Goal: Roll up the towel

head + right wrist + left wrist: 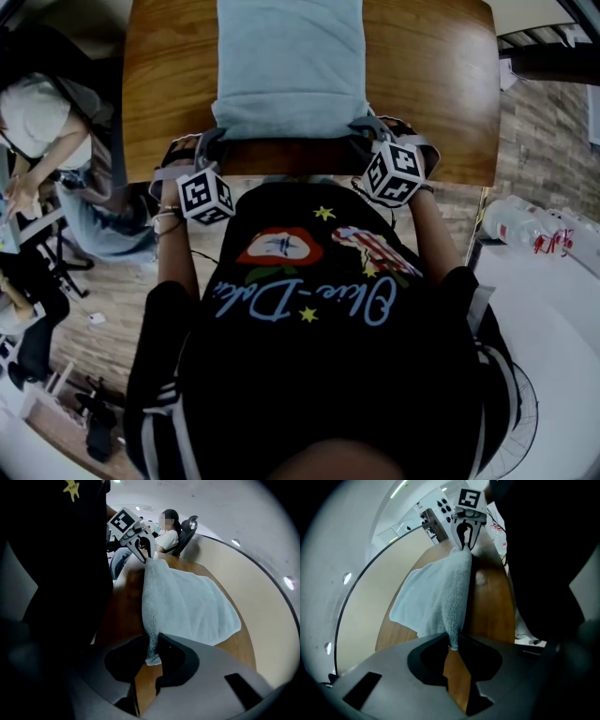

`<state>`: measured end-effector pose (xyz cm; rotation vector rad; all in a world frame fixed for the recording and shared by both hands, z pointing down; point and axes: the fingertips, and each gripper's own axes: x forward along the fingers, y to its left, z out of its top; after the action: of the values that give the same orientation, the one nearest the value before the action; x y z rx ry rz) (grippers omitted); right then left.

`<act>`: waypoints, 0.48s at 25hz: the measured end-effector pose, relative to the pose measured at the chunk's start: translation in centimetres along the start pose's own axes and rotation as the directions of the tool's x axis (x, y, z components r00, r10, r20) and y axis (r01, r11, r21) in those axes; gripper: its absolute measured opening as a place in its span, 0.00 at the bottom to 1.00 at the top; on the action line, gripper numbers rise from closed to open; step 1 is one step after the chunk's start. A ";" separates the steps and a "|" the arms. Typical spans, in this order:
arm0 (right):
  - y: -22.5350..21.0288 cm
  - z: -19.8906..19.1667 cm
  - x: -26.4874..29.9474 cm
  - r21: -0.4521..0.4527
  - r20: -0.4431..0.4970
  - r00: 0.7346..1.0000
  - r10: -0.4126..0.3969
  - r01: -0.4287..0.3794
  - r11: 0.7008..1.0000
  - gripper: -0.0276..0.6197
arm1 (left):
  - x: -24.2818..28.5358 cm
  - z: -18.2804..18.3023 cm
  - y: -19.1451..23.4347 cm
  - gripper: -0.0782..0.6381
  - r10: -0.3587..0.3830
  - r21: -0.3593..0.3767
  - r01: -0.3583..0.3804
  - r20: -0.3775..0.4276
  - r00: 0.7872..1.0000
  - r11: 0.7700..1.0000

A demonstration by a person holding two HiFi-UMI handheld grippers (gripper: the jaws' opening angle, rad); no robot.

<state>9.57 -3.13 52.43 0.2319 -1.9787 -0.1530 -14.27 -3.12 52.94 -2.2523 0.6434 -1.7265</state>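
My left gripper [453, 645], at 9 o'clock, is clenched on the near left corner of the towel [291, 66]. The towel lies flat on the wooden table [431, 84], stretching toward 12 o'clock. At 3 o'clock my right gripper [151, 652] pinches the near right corner.

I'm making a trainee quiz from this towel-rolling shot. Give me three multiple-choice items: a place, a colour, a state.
1. Where is the towel? A floor; B wooden table; C chair.
2. Towel's colour? A light blue; B red; C black.
3. What are the left claw and right claw doing? A hanging empty; B gripping a bottle; C each clamping a near towel corner.
Key: 1 B, it lies spread on the table; 2 A, pale blue in every view; 3 C, towel edge pinched between each claw's jaws.
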 end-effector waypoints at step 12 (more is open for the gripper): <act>3.3 0.6 -4.0 0.236 0.154 0.969 0.193 -0.226 0.945 0.11 | -4.0 0.3 -2.8 0.17 -0.202 -0.155 0.214 0.091 0.975 0.964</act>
<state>10.27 1.05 49.32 0.1759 -2.1360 0.2290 -14.24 1.22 50.71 -2.5668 0.5687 -1.7281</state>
